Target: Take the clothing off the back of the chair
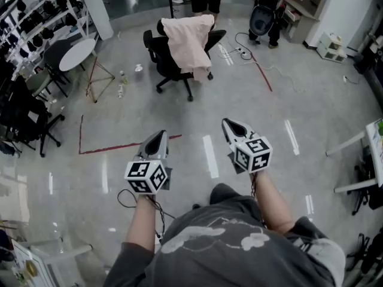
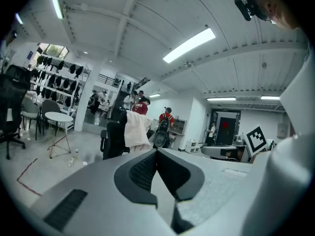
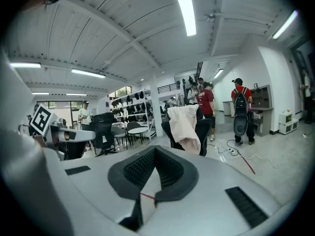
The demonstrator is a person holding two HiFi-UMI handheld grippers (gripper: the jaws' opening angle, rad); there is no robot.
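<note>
Pale clothing drapes chair across open floor.

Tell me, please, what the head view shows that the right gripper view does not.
Only the head view: the person's grey shirt and, from above, the marker cube on the right gripper. Only the right gripper view: the ceiling lights, and that gripper's jaws shut together with nothing between them. Both: the black chair with the pale garment draped over its back, well ahead of the grippers, and the round white table.
</note>
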